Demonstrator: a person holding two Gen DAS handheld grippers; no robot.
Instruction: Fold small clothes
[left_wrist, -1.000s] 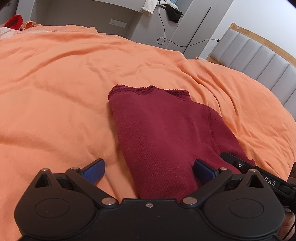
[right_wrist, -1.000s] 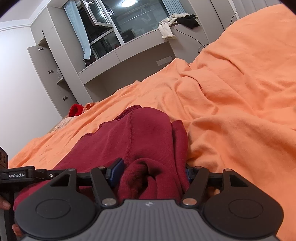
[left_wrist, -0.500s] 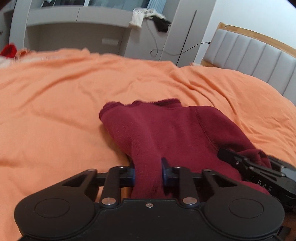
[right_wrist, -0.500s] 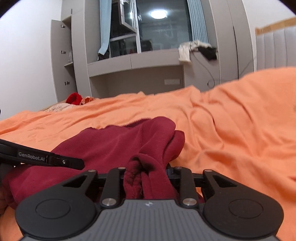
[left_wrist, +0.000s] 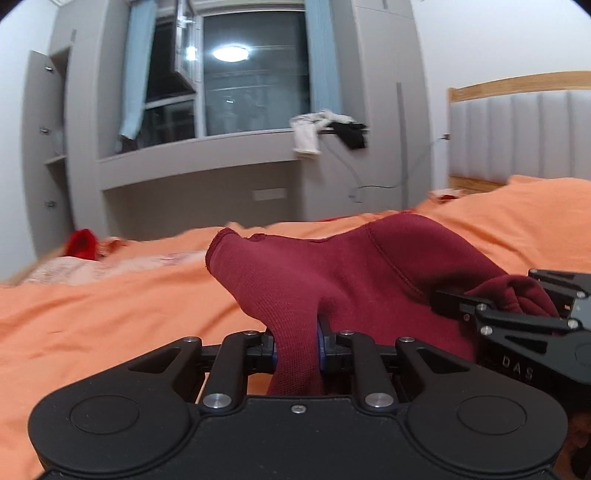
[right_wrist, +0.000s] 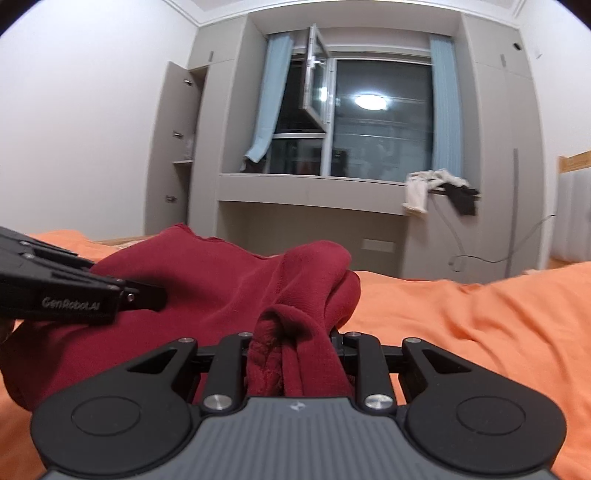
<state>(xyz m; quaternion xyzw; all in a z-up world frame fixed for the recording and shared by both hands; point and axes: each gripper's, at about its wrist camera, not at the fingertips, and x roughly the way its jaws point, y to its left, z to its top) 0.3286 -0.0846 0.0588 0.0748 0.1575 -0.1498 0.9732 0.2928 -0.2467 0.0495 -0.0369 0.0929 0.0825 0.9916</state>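
A small dark red knit garment lies partly lifted over the orange bed cover. My left gripper is shut on its near left edge. My right gripper is shut on a bunched fold at its near right edge; the garment stretches between the two. The right gripper also shows at the right of the left wrist view, and the left gripper at the left of the right wrist view. The far end of the garment sags toward the bed.
A grey window ledge with white and black clothes stands behind the bed. A padded headboard is at the right. Red and pale clothes lie at the bed's far left. A cable hangs by the wall.
Both grippers closed on the garment's near edge, then lifted it. The cameras tilted up, so the window and wall fill the view.
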